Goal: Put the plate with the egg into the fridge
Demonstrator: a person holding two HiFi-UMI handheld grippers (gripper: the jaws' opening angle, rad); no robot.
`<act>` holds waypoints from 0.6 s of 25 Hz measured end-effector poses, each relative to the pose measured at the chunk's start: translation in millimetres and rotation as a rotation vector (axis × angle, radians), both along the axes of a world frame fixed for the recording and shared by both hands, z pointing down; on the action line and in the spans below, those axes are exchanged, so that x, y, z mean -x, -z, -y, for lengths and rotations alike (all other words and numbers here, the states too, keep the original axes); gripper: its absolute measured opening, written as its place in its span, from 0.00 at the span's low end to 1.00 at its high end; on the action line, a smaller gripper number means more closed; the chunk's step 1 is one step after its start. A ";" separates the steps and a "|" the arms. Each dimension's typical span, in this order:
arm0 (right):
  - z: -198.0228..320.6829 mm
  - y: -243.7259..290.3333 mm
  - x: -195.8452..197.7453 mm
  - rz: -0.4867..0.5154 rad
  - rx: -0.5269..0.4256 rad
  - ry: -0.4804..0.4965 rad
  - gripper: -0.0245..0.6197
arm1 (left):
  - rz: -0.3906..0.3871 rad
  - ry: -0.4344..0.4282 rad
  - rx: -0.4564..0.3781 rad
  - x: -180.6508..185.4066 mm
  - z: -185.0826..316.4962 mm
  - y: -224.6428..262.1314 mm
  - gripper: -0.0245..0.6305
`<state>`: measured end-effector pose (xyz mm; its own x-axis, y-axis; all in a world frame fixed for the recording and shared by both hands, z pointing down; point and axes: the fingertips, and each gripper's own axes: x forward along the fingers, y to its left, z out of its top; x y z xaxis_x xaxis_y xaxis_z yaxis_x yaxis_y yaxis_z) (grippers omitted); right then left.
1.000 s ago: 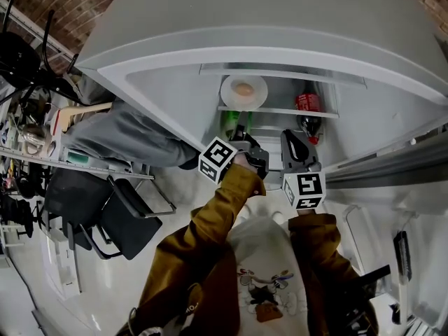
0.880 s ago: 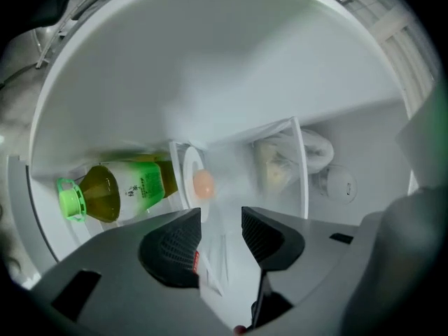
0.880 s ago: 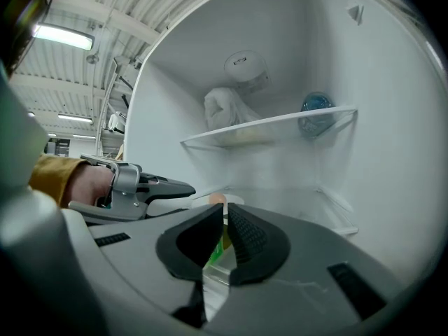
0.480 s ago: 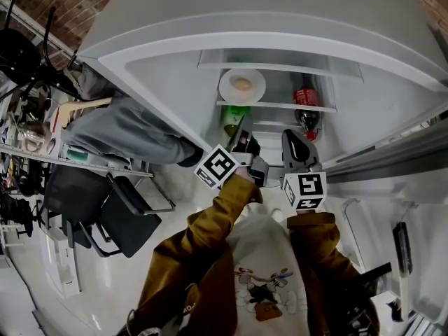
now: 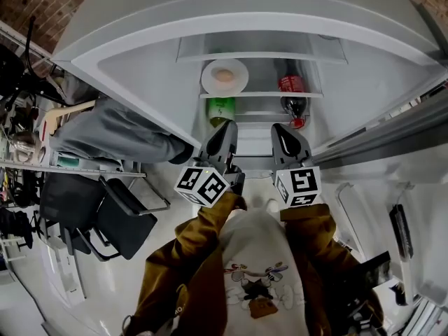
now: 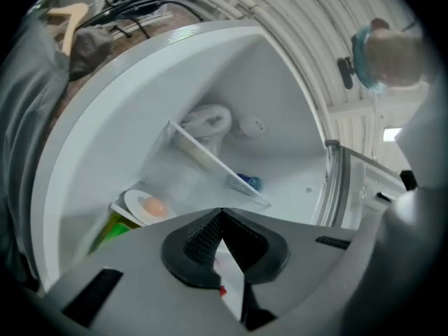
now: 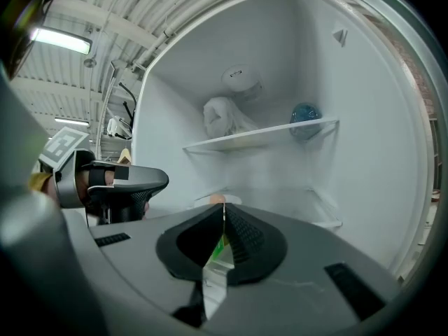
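A white plate (image 5: 224, 76) with a brown egg (image 5: 224, 75) rests on the fridge's glass shelf (image 5: 260, 94); the same plate (image 6: 140, 206) shows low left in the left gripper view. My left gripper (image 5: 228, 127) hovers in front of the fridge, below and apart from the plate. Its jaws have just been closing and now stand shut with nothing between them. My right gripper (image 5: 283, 129) is beside it, also shut and empty. In the right gripper view the egg (image 7: 218, 199) peeks just over my right gripper (image 7: 224, 210), with the left gripper (image 7: 129, 180) at the left.
A green bottle (image 5: 221, 110) stands under the plate's shelf, and a cola bottle (image 5: 292, 94) is at the right. An upper shelf (image 7: 260, 137) carries a white bag (image 7: 224, 117) and a blue object (image 7: 304, 114). A black chair (image 5: 119, 215) and cluttered racks stand at the left.
The left gripper has pulled back from the fridge shelf, rolled and closed its jaws on nothing. The plate stays on the shelf. The right gripper has hardly moved.
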<state>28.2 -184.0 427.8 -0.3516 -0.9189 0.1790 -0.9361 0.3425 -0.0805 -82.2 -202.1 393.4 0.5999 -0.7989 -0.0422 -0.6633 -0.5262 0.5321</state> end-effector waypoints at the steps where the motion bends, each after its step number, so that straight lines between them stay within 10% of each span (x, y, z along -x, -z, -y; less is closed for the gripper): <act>1: -1.5 -0.1 0.6 0.000 0.000 0.001 0.05 | 0.052 -0.006 -0.031 -1.6 -3.7 1.4 0.05; 6: -9.8 5.0 7.4 0.002 -0.009 0.018 0.05 | 0.229 -0.030 -0.098 -0.6 -22.1 -5.3 0.05; 15: -42.7 -0.3 7.6 -0.003 0.017 0.027 0.05 | 0.313 -0.063 -0.100 -1.7 -57.5 -8.7 0.05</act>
<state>20.6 -141.4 428.2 -0.3760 -0.9058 0.1954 -0.9266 0.3666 -0.0837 -80.5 -144.7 402.1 0.6445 -0.7609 0.0757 -0.7508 -0.6109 0.2513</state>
